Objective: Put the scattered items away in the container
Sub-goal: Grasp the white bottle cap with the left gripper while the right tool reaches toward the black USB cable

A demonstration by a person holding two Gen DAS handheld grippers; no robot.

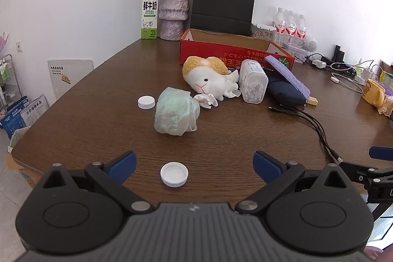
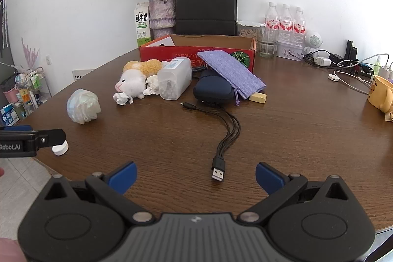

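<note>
My left gripper (image 1: 194, 165) is open, its jaws wide on either side of a white bottle cap (image 1: 174, 174) near the table's front edge. My right gripper (image 2: 196, 176) is open and empty, with the USB plug of a black multi-head cable (image 2: 218, 170) just ahead of it. The red cardboard box (image 1: 208, 50) (image 2: 196, 53) stands open at the back. In front of it lie a plush toy (image 1: 208, 76), a clear plastic jar (image 1: 253, 81), a purple pouch (image 2: 231, 73), a dark blue case (image 2: 212, 90), crumpled tissue (image 1: 206, 100), a crumpled plastic bag (image 1: 175, 112) and a second white cap (image 1: 146, 102).
A milk carton (image 1: 149, 14), a vase of flowers (image 1: 173, 14), a black paper bag (image 1: 223, 4) and water bottles (image 1: 291, 26) line the back wall. Chargers and cables (image 2: 343, 63) and a yellow mug (image 2: 380, 95) sit at the right. A small yellow block (image 2: 258, 98) lies by the pouch.
</note>
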